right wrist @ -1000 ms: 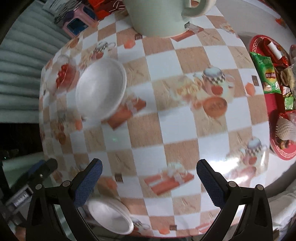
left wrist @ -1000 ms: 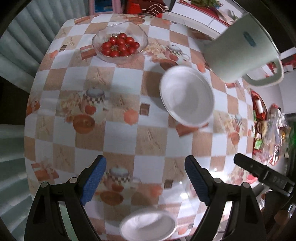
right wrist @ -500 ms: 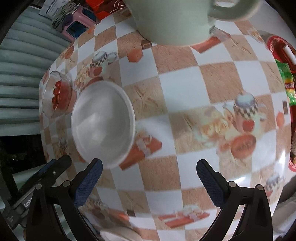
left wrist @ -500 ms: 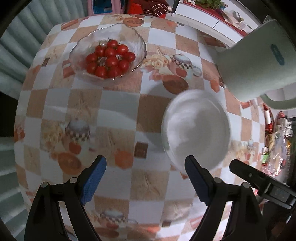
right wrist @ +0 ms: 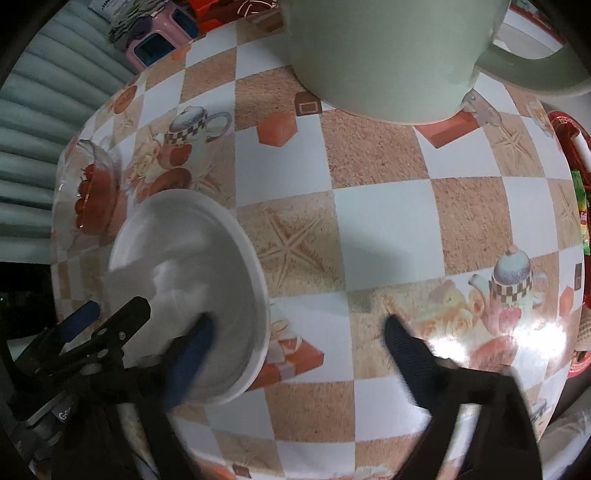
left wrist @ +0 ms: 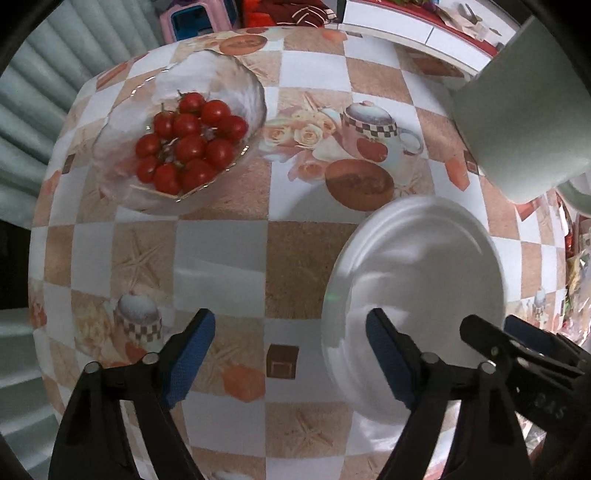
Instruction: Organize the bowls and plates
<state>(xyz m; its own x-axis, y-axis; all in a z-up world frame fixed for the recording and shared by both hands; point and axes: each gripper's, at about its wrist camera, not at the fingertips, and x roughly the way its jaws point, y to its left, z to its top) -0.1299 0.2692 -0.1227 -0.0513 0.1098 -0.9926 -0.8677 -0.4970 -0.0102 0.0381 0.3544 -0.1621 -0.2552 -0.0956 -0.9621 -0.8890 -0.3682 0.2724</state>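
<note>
On my left cam the plate (left wrist: 417, 280) sat on the table (left wrist: 221, 254), w/ the bowl of tomatoes (left wrist: 181, 136) well apart, further back & to the left. The kettle (left wrist: 524, 118) stood behind the plate, near its far-right edge. A stool (left wrist: 195, 22) was past the table's far side. On my right cam a tray (right wrist: 570, 155) w/ packets lay at the table's right edge, well apart from the plate.
</note>
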